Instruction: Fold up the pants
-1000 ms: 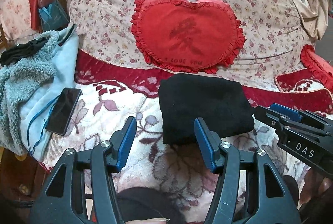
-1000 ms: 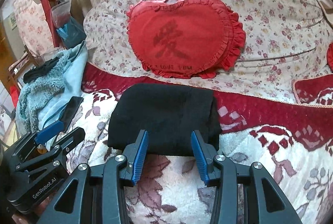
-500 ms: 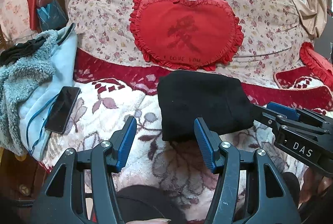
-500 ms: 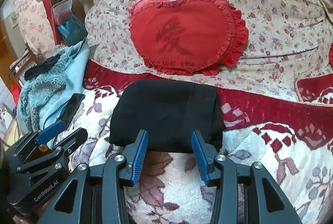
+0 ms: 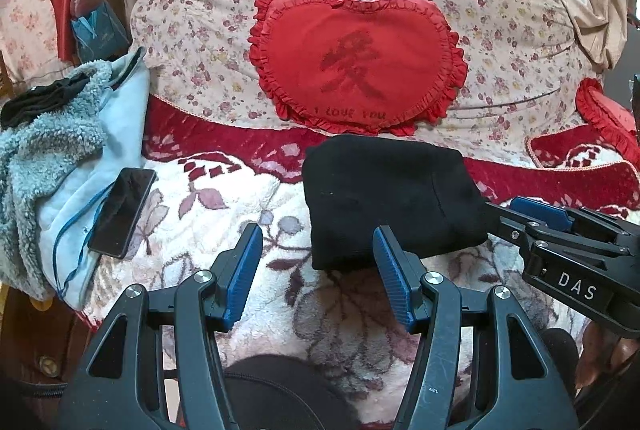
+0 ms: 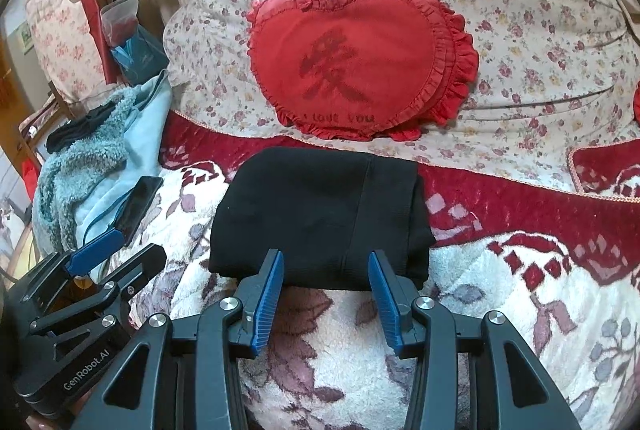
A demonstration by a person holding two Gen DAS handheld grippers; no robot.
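Note:
The black pants (image 5: 384, 198) lie folded into a compact rectangle (image 6: 320, 214) on the fleecy flowered blanket, just below the red band. My left gripper (image 5: 318, 242) hovers open at the bundle's near left corner, with nothing between its blue pads. My right gripper (image 6: 325, 266) stands open in front of the bundle's near edge, its fingertips framing the fold without pinching it. Each gripper shows in the other's view: the right one (image 5: 560, 242) at the right edge, the left one (image 6: 96, 266) at the lower left.
A red heart-shaped cushion (image 5: 356, 58) leans on the floral quilt behind the pants. A black phone (image 5: 122, 212) with a blue cable lies on a light blue fleece jacket (image 5: 52, 166) at the left. A second red cushion (image 5: 604, 110) sits at the right.
Both views have shifted slightly, so the pants sit a touch higher in the frames. The grippers keep the same openings and the pants have not moved.

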